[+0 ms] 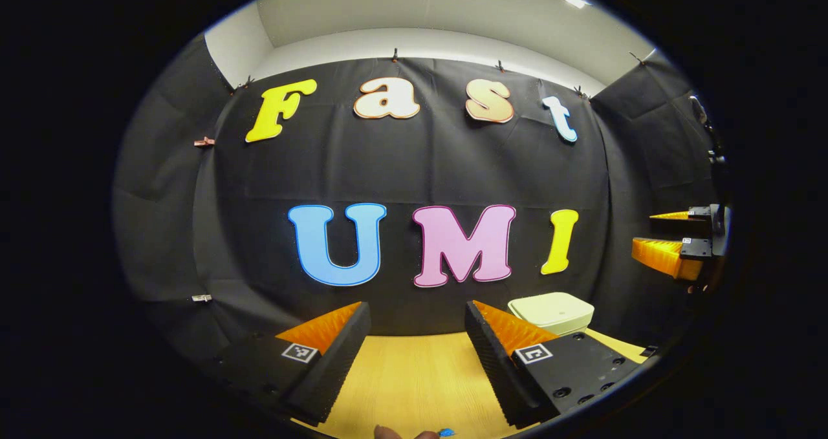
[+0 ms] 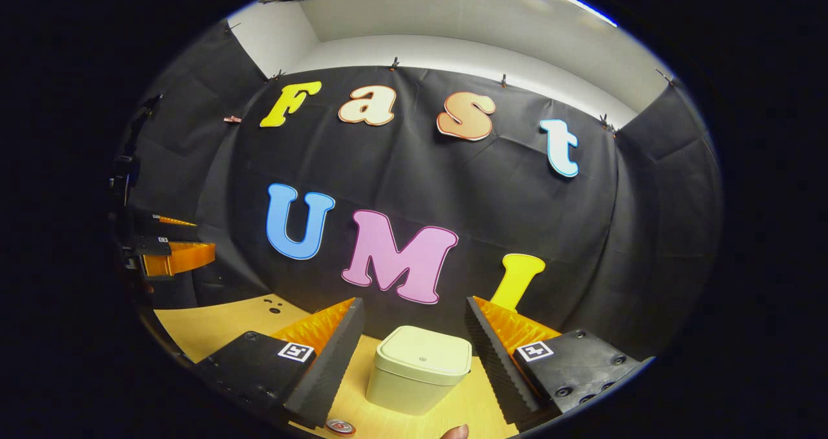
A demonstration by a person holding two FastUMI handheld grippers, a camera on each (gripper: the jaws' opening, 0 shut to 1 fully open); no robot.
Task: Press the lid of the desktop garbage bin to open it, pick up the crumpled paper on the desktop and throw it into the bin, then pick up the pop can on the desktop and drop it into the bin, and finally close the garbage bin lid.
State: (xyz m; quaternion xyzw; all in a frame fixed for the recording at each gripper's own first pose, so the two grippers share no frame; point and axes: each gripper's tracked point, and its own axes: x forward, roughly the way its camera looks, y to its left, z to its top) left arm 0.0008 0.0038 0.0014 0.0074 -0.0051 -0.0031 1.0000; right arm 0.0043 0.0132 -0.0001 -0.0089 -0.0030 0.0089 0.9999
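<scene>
Bin (image 2: 420,368) sits bottom centre of the right gripper view, framed between the right gripper (image 2: 414,335)'s two fingers, w/ its lid (image 2: 424,355) down flat, so step 1 (press lid) looks not yet done. Judging by that, the bin lies straight ahead of & below the right gripper's jaws, roughly on their centreline. Bin is squarish w/ rounded corners, no real long axis, one corner turned toward the camera. In the left gripper view the same bin (image 1: 551,311) shows lower right, partly behind the left gripper (image 1: 417,326)'s right-side finger, off to the side & farther away. So right hand is the nearer one and better lined up for the press. Jaws: right gripper's stand wide apart, holding nothing, not touching the bin. Left gripper's also wide apart, empty, over bare wooden table (image 1: 414,374). Each gripper also shows at the far edge of the other's view, fingers apart, held up well above the table. A small round thing at bottom edge of the right gripper view, under the left-side finger, could be the can top; cannot tell. Crumpled paper: can't place it.
</scene>
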